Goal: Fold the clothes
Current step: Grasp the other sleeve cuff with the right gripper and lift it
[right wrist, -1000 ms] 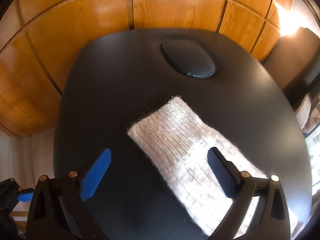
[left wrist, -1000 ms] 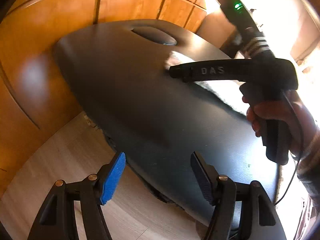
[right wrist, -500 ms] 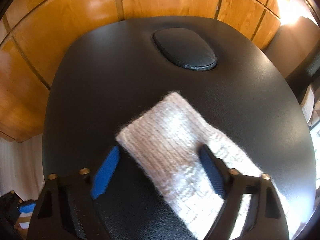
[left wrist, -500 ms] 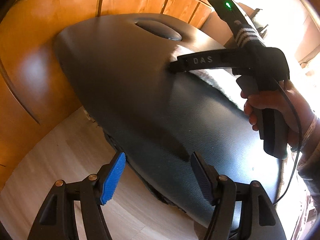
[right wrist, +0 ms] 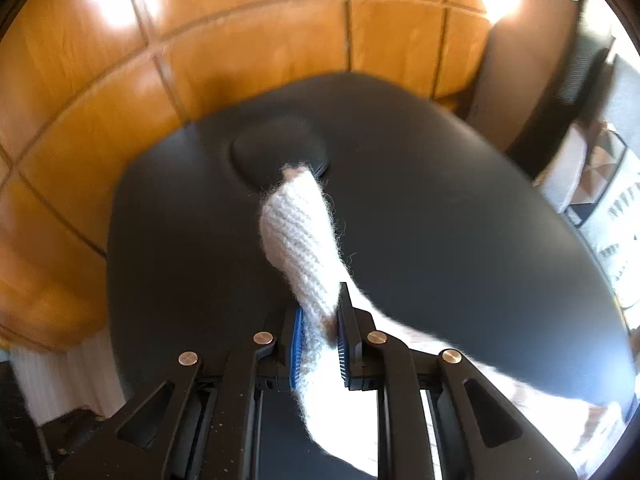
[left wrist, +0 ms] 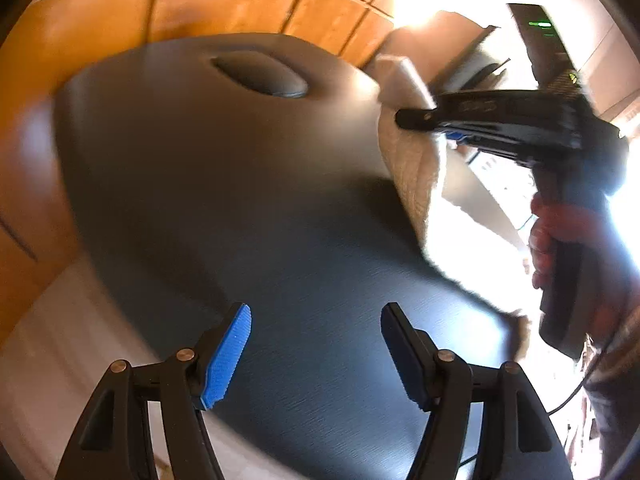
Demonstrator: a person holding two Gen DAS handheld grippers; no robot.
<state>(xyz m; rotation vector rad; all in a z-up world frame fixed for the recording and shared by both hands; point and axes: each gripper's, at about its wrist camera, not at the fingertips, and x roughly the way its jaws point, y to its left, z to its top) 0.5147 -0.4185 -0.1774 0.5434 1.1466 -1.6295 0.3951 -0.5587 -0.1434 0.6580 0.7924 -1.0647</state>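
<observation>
R gripper (right wrist: 320,340): fingers, spread a sec ago, closing, now pinch the white knit sleeve (right wrist: 300,240), raised off black tabletop (right wrist: 460,220), frame centre; fold underway. L gripper (left wrist: 316,352): fingers spread, empty.

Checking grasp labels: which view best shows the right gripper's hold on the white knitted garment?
Right wrist view: the right gripper has its jaws closing, pads pinching the white knitted garment head-on. The left wrist view shows the same gripper side-on and blurred, garment draped below, pads hidden.

A black padded table (right wrist: 460,220) bears a white knit garment (right wrist: 304,240).
</observation>
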